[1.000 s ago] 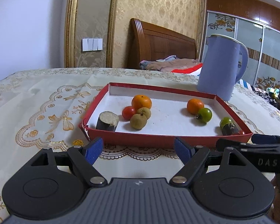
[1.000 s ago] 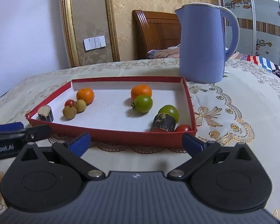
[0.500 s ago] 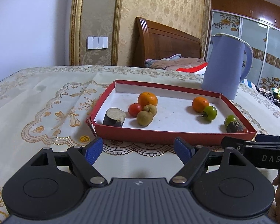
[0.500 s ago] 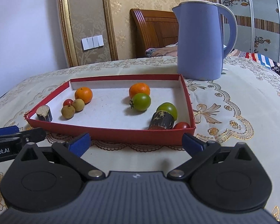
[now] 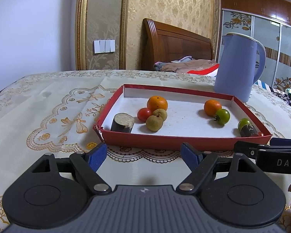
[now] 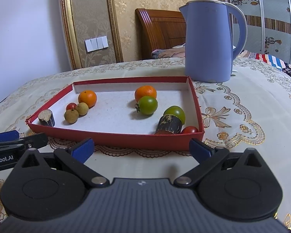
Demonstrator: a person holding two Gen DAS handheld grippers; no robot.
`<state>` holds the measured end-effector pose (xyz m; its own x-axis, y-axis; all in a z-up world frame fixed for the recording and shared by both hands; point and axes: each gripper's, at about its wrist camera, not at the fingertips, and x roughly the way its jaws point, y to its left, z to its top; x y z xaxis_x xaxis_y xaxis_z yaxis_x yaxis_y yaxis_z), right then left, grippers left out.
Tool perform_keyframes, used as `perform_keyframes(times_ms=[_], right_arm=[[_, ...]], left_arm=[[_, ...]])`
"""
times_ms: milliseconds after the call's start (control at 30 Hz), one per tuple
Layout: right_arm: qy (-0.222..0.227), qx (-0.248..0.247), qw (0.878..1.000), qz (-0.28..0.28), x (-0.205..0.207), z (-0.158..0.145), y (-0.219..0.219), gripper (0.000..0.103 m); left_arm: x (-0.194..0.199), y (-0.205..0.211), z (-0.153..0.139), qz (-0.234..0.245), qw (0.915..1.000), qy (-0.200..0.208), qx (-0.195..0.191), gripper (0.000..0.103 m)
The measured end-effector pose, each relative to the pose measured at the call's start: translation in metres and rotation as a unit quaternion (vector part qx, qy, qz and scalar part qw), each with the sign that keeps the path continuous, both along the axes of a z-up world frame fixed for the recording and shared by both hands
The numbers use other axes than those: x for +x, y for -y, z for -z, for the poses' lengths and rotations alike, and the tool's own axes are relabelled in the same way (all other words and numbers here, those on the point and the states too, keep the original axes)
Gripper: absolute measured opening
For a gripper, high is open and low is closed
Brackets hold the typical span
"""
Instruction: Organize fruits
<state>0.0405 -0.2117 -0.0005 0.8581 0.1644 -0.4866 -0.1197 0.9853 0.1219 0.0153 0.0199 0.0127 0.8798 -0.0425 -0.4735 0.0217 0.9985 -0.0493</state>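
Both tools stand wide open and hold nothing: the left tool point(image 5: 144, 156) and the right tool point(image 6: 141, 148) hang just short of the near wall of the red tray point(image 6: 114, 136), low over the counter point(image 5: 38, 116). Over the last second each camera has drawn back a little and tipped up, so the tray sits smaller and farther off in both views; the fruit itself has not shifted at all.

Inside the tray, one cluster lies at the left: an orange point(image 5: 157, 103), a red tomato point(image 5: 144, 114), two small brown fruits point(image 5: 154, 123) and a dark cut stub point(image 5: 122, 123). Toward the right lie a second orange point(image 6: 145, 93) touching a green tomato point(image 6: 147, 105), then another green tomato point(image 6: 174, 113) behind a dark stub point(image 6: 169, 125), and what looks like a red tomato point(image 6: 190, 130) in the near corner, half hidden by the wall.

With like fruits split between both sides, the scene fits either sorting still under way or a finished arrangement being left; the backing away settles neither. A blue kettle point(image 6: 209, 40) stands behind the tray.
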Motion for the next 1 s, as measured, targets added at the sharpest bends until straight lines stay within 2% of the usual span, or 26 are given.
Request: perform_keyframes(times_ms=[500,1000], right_arm=[[-0.002,0.002,1.0,0.001,0.0013,0.0007,0.0001,0.103],[-0.002,0.003,1.0,0.001,0.0014,0.0009,0.0004,0.103]], left_arm=[[-0.0018,0.0046,-0.0008,-0.004,0.9997,0.011,0.021,0.083],[-0.0005,0.0012,-0.0003,-0.018,0.9997,0.004,0.014,0.083]])
